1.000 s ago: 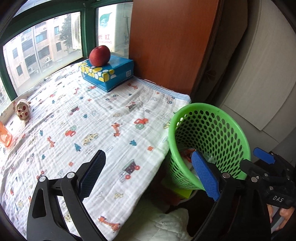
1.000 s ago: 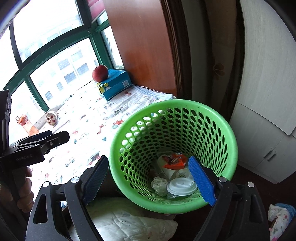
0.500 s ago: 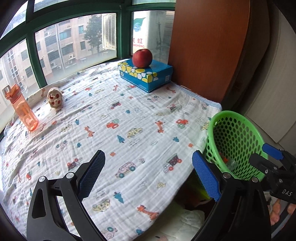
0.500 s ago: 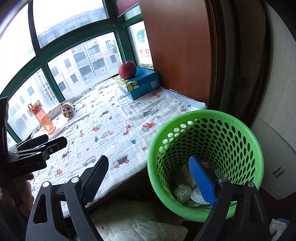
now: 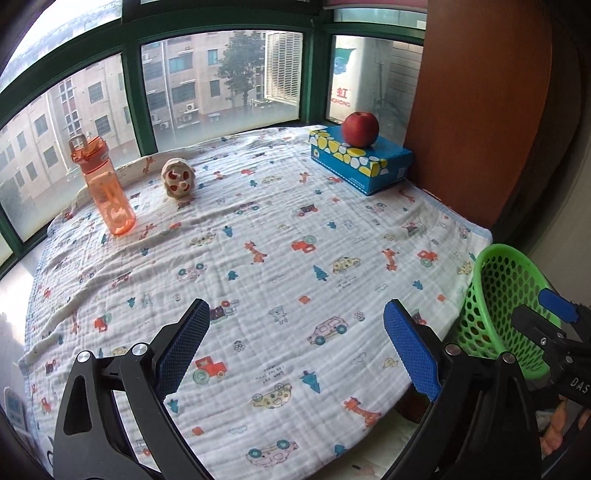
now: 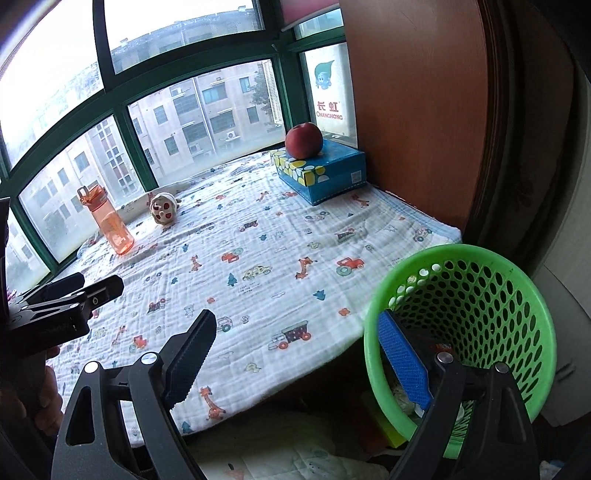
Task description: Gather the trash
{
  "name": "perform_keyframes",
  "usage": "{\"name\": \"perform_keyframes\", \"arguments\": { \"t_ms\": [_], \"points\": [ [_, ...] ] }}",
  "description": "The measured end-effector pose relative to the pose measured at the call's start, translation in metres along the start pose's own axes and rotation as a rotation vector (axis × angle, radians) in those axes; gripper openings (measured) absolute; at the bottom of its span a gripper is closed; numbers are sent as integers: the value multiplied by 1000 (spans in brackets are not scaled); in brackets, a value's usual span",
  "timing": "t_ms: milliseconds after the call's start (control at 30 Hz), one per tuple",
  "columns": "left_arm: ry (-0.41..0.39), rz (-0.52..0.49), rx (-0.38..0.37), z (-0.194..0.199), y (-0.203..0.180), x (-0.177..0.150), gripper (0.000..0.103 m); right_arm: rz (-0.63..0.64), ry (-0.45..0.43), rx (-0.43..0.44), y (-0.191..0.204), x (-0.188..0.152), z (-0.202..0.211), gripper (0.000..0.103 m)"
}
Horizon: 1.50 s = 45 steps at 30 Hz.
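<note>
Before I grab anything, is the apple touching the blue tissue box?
Touching. Left wrist view shows the apple resting directly on the blue tissue box, no gap beneath.

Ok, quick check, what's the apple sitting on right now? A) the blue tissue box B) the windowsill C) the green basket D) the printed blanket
A: the apple rests on top of the blue tissue box, at the blanket's far corner by the window.

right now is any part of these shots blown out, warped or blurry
Left wrist view: straight green window frame bows from fisheye, corners vignette black. Right wrist view: sky through upper panes is blown out white; round red apple on the blue tissue box stays sharp.
</note>
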<state>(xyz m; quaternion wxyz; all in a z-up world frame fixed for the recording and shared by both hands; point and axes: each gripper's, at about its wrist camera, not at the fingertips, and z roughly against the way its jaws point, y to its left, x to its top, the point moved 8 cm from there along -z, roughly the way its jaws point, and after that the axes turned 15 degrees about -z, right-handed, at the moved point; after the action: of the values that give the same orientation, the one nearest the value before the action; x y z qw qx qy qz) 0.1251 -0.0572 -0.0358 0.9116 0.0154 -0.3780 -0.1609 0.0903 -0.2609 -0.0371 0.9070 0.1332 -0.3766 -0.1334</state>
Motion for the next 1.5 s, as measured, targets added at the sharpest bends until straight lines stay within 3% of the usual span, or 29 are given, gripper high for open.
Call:
{"name": "perform_keyframes", "arguments": {
  "t_ms": [567, 1500],
  "points": [
    [8, 67, 114, 9, 39, -22, 93, 21, -17, 7, 15, -9, -6, 86],
    [-2, 93, 128, 15, 41, -28, 94, 36, -31, 11, 22, -15, -2, 86]
  ]
}}
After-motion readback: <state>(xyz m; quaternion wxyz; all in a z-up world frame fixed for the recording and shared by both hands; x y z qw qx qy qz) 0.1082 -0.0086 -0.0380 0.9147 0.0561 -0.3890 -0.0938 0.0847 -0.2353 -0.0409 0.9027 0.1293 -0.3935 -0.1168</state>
